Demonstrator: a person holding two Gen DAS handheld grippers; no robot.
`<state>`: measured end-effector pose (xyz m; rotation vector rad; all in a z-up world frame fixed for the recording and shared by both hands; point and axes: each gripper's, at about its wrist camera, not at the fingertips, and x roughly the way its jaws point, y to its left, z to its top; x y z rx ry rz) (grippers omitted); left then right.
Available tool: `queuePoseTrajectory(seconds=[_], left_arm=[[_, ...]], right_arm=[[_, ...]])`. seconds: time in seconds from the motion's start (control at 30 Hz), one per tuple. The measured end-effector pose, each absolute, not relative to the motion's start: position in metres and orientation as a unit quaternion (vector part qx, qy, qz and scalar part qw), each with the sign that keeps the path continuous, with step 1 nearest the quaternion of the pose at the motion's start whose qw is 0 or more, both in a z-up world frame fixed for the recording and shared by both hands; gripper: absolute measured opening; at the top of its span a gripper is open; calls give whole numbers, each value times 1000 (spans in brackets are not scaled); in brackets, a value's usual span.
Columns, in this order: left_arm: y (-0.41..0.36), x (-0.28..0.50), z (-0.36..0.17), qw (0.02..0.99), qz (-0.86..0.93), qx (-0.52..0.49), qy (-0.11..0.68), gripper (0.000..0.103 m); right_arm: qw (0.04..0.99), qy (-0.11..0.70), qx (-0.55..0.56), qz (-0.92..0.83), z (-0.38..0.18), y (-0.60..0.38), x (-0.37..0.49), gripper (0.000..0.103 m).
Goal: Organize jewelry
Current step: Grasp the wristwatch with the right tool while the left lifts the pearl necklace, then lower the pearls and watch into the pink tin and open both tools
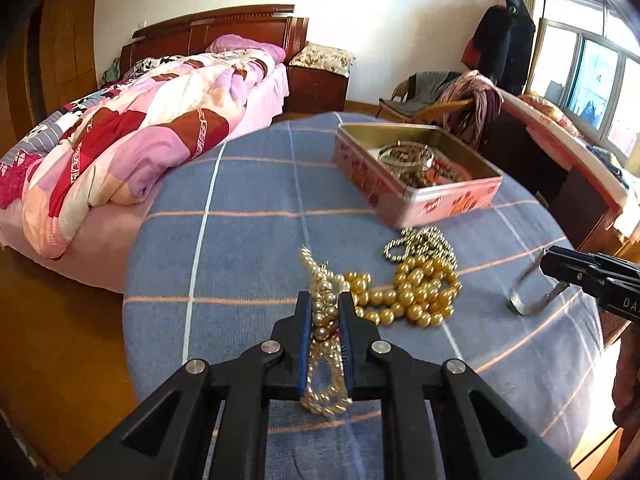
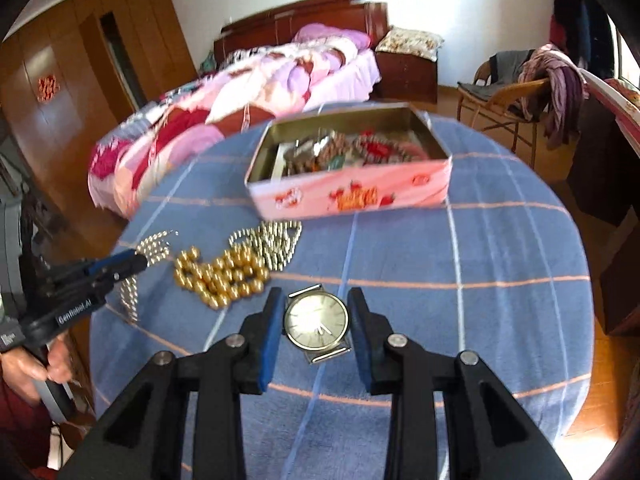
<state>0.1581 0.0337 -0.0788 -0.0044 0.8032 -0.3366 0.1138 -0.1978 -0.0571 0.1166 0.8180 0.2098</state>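
Note:
My left gripper (image 1: pixel 325 300) is shut on a pale pearl necklace (image 1: pixel 324 312) that hangs between its blue pads above the blue checked tablecloth (image 1: pixel 248 256). It also shows in the right wrist view (image 2: pixel 138 261). My right gripper (image 2: pixel 316 300) is open around a silver wristwatch (image 2: pixel 317 321) lying face up on the cloth; its pads stand on either side of the dial. In the left wrist view the right gripper (image 1: pixel 546 266) hovers over the watch (image 1: pixel 528 300). A gold bead necklace (image 1: pixel 416 292) (image 2: pixel 220 276) and a silver bead chain (image 1: pixel 420 242) (image 2: pixel 272 242) lie between the grippers.
An open pink tin box (image 1: pixel 424 200) (image 2: pixel 348 196) with several pieces of jewelry inside stands at the table's far side. A bed with a patterned quilt (image 1: pixel 132 140) is left of the table. A wicker chair with clothes (image 1: pixel 448 100) is behind it.

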Motion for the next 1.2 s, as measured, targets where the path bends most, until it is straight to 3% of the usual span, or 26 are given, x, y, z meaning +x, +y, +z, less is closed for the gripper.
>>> queuePoseTrajectory(seconds=[0.67, 0.97, 1.2], left_arm=[[-6, 166, -42, 913, -216, -4, 345, 12], [-37, 199, -13, 924, -241, -14, 297, 12], [-67, 239, -17, 924, -250, -23, 288, 12]], right_arm=[[938, 324, 82, 88, -16, -223, 127, 35], [960, 259, 89, 64, 20, -236, 165, 35], [961, 254, 99, 41, 6, -240, 203, 35]])
